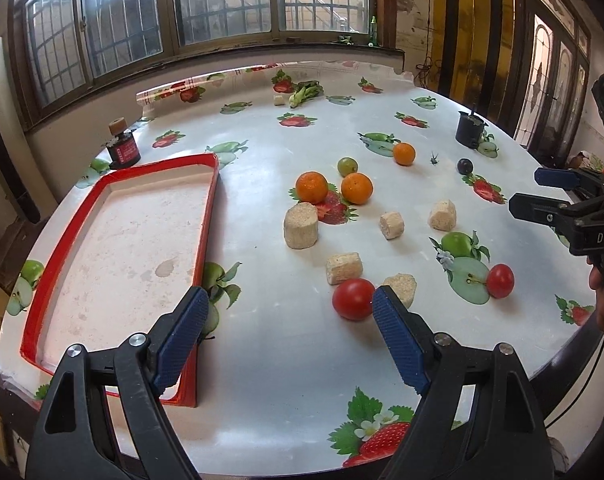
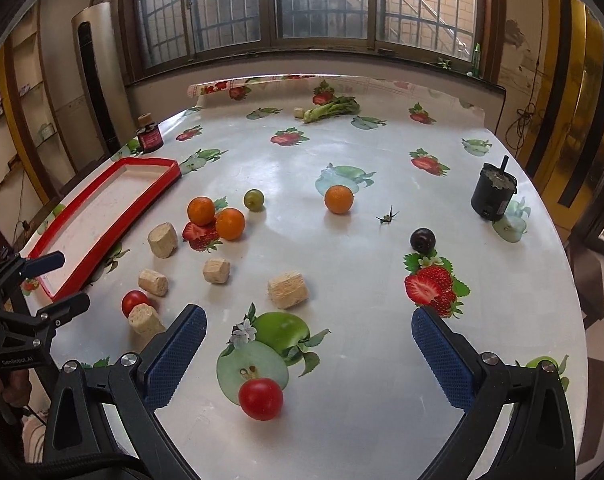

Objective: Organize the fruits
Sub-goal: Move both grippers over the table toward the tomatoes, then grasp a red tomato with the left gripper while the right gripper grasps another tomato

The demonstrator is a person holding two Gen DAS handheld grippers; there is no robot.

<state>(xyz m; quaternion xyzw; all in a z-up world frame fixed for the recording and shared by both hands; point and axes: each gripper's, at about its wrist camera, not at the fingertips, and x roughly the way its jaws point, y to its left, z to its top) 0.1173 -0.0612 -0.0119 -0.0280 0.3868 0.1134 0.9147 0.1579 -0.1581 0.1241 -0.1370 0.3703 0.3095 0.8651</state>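
A red-rimmed tray (image 1: 205, 216) lies at the table's left, also in the right wrist view (image 2: 101, 236). Loose fruit lies on the cloth: three oranges (image 1: 311, 187) (image 1: 356, 188) (image 1: 404, 153), a green fruit (image 1: 347, 165), a dark plum (image 1: 464, 166) and two tomatoes (image 1: 353, 299) (image 1: 500, 280). My left gripper (image 1: 289, 320) is open and empty, its right finger just beside the near tomato. My right gripper (image 2: 310, 344) is open and empty, with a tomato (image 2: 260, 399) between its fingers on the table. The other tomato (image 2: 133, 301) sits at left.
Several beige cork-like cylinders (image 1: 300, 225) (image 2: 287, 290) lie among the fruit. A dark jar (image 1: 123, 148) stands behind the tray, a black pot (image 2: 494, 194) at the right, a green vegetable (image 2: 332, 110) at the back. The table's front edge is near.
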